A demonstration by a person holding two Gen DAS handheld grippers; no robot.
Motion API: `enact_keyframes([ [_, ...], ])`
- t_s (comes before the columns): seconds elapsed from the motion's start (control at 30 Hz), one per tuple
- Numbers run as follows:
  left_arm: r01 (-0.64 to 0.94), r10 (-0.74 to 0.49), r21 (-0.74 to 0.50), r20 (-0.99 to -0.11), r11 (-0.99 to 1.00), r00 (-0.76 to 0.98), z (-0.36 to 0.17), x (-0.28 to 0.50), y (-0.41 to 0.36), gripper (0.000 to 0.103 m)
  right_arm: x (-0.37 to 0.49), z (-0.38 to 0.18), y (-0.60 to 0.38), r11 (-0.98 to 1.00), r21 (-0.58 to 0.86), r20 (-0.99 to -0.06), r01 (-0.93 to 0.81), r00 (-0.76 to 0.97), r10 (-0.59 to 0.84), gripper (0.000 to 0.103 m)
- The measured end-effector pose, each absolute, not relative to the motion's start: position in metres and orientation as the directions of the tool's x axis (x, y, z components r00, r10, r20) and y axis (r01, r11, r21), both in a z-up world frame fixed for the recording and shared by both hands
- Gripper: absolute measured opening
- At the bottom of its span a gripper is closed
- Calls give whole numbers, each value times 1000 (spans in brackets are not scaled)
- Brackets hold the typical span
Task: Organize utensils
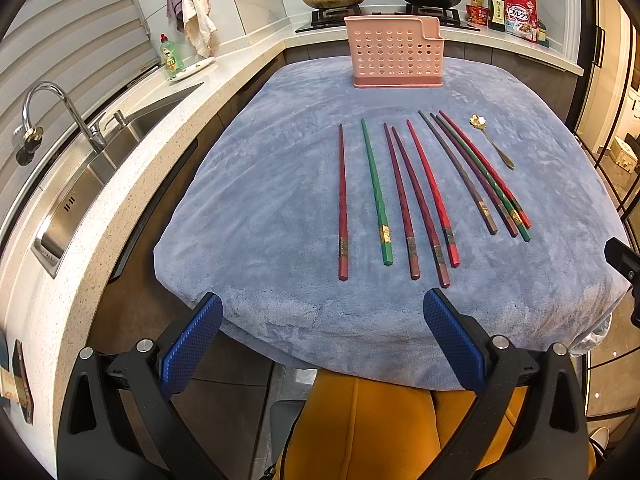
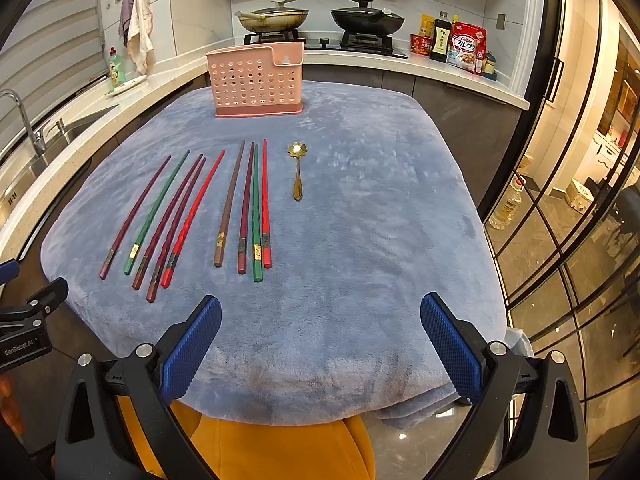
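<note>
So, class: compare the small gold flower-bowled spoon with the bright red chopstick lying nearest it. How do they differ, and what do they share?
The small gold flower-bowled spoon is shiny metal; the bright red chopstick looks matte. The spoon is far shorter than the chopstick. The spoon lies alone, while the chopstick lies close beside three others. Both lie flat on the blue-grey cloth, pointing towards the pink perforated holder.

Cereal bag [image 2: 467, 49] on the counter right of the stove: brand "Calbee" above Japanese "フルグラ", legible in both views. Left gripper body [image 2: 24, 334], seen from the right wrist: "GenRobot.AI". Dark bottle [image 2: 440, 38] beside the bag: pale label, characters unreadable. Green bottle [image 1: 171, 55] label unreadable.
</note>
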State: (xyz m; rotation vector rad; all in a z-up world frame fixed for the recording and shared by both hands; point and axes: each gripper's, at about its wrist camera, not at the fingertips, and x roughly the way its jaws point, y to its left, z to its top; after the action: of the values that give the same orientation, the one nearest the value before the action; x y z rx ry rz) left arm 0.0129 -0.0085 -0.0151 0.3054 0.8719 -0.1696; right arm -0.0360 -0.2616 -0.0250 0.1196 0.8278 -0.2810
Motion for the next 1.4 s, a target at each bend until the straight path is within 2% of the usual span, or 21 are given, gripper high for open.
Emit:
enact_keyframes([
  [0.73, 269, -26, 186, -778, 945, 628, -15, 13, -10, 96, -36, -26, -260, 957, -5, -742, 292, 641, -199, 96],
  [1.27, 200, -61, 57, -840, 978, 538, -41, 64, 18, 96, -9, -41, -271, 954, 2, -760, 299, 620, -193, 96],
  [1.4, 198, -48, 63, -857, 978, 514, -57, 79, 17, 94, 6, -44, -275, 954, 9, -760, 299, 622, -188, 96],
])
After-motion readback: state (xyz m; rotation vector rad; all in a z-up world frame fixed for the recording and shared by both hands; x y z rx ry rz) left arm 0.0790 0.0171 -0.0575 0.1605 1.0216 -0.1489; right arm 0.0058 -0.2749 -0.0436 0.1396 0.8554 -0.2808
